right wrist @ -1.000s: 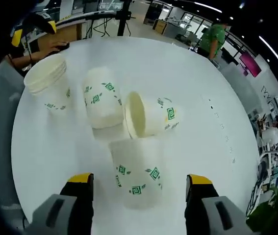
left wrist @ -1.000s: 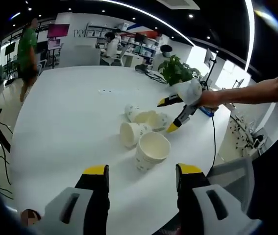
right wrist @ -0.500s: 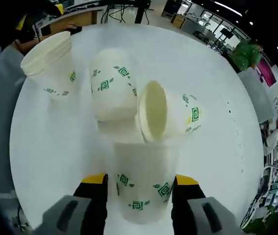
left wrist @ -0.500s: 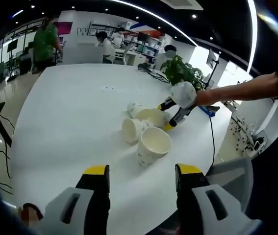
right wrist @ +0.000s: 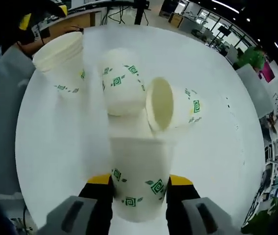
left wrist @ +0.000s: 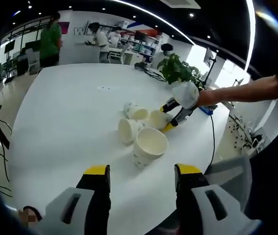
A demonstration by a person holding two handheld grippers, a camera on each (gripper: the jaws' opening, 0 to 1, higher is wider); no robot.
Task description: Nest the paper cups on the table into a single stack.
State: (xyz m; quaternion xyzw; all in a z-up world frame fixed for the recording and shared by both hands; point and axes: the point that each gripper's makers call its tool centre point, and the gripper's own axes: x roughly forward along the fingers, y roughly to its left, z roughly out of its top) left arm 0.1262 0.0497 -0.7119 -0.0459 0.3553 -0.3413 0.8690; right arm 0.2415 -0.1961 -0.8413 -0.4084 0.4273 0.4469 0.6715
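Paper cup (right wrist: pixel 139 178) pinched by right tool (right wrist: pixel 139 182); left tool (left wrist: pixel 141 172) spread.

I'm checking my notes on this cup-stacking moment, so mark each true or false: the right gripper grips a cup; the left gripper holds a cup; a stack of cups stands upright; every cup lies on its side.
1. The right gripper is shut on a paper cup. True.
2. The left gripper holds a cup. False: its jaws are open, with nothing between them.
3. A stack of nested cups stands upright on the white table. True.
4. Every cup lies on its side. False: the stack stands upright.
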